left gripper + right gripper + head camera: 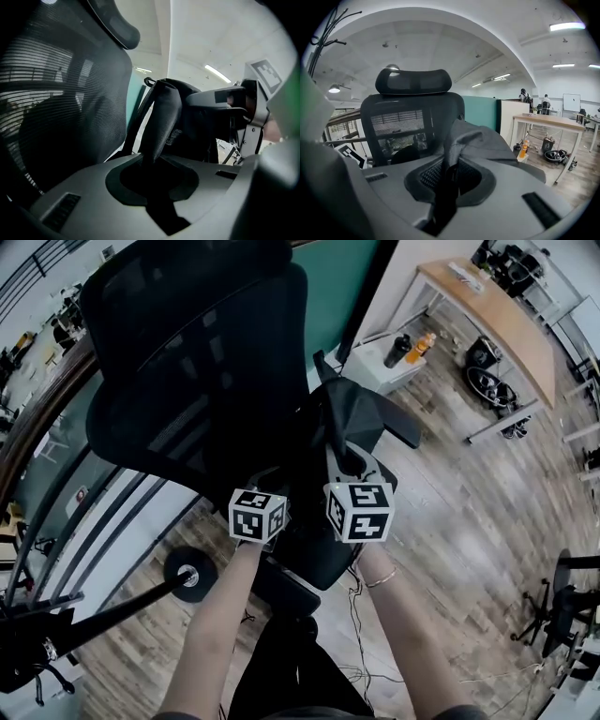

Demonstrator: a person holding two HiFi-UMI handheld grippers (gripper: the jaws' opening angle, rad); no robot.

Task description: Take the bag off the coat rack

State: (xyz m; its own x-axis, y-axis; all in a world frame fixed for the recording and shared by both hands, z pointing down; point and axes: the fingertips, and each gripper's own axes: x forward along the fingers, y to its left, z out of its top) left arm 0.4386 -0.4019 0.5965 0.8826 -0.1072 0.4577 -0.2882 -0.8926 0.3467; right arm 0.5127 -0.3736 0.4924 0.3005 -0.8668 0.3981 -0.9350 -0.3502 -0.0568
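Left tongs (157, 173) and right tongs (447, 180) clench the bag (352, 418) beside chair (206, 352) on wooden floor (450, 521).

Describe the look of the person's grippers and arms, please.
The left gripper and right gripper have smooth grey bodies with a dark recess. Each carries a white cube with black square markers. No sleeves show on the forearms; a thin bracelet circles the right wrist.

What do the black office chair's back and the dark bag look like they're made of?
The black office chair's back looks like matte woven mesh: window slats show through it. The dark bag looks like soft matte woven fabric, probably nylon or polyester: it creases and folds where it is pinched.
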